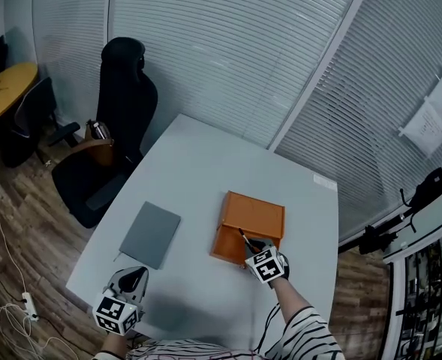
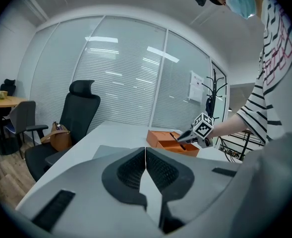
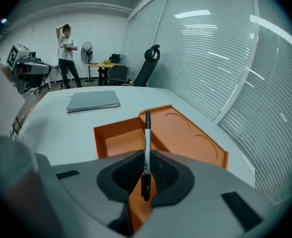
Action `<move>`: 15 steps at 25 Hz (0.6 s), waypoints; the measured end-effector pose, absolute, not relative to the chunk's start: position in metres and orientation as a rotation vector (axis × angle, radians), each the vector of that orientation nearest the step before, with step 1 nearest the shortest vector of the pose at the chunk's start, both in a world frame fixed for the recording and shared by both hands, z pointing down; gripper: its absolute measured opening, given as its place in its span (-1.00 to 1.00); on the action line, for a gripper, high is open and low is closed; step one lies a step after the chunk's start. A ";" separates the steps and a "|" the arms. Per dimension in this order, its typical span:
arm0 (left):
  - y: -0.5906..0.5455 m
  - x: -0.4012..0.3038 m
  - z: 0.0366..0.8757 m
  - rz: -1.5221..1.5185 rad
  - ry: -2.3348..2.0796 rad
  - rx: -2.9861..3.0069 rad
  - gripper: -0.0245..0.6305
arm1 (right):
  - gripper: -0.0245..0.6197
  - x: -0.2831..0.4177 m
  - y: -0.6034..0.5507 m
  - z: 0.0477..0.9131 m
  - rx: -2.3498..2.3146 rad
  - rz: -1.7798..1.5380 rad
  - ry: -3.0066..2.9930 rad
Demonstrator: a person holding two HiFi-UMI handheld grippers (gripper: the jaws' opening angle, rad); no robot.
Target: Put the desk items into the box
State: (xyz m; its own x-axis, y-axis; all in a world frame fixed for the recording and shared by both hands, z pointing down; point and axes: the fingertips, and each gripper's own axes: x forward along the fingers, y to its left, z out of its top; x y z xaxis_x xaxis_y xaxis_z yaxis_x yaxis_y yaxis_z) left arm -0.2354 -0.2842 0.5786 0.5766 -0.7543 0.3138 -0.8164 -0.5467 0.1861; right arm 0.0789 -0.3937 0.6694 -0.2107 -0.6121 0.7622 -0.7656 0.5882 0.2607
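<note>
In the head view, a marker (image 1: 245,238) is being pinched by the right gripper (image 1: 252,248) over the near edge of the open orange box (image 1: 260,213), which is being carried by the white tabletop (image 1: 205,156). The left gripper (image 1: 136,274) is being held low at the tabletop's near corner, well apart from the box, with a grey notebook (image 1: 151,234) lying just ahead of it.

In the left gripper view, the jaws are being pressed together with nothing between them. The box and the right gripper are being shown ahead and to the right.

In the right gripper view, the marker is being clamped between the jaws near its black end. Its barrel is being pointed forward over the box's open compartment. The lid, with two round recesses, is lying ahead to the right, and the notebook farther ahead to the left.
</note>
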 end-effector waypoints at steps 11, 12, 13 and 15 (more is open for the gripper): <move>-0.287 -0.233 0.585 0.304 -1.273 2.491 -0.85 | -0.75 0.085 -0.404 0.709 0.936 0.303 -1.784; -0.287 -0.232 0.584 0.304 -1.272 2.493 -0.85 | -0.75 0.085 -0.405 0.710 0.936 0.313 -1.781; -0.288 -0.231 0.583 0.303 -1.271 2.496 -0.85 | -0.75 0.086 -0.405 0.712 0.936 0.321 -1.778; -0.288 -0.230 0.582 0.302 -1.269 2.499 -0.85 | -0.75 0.087 -0.406 0.714 0.933 0.328 -1.769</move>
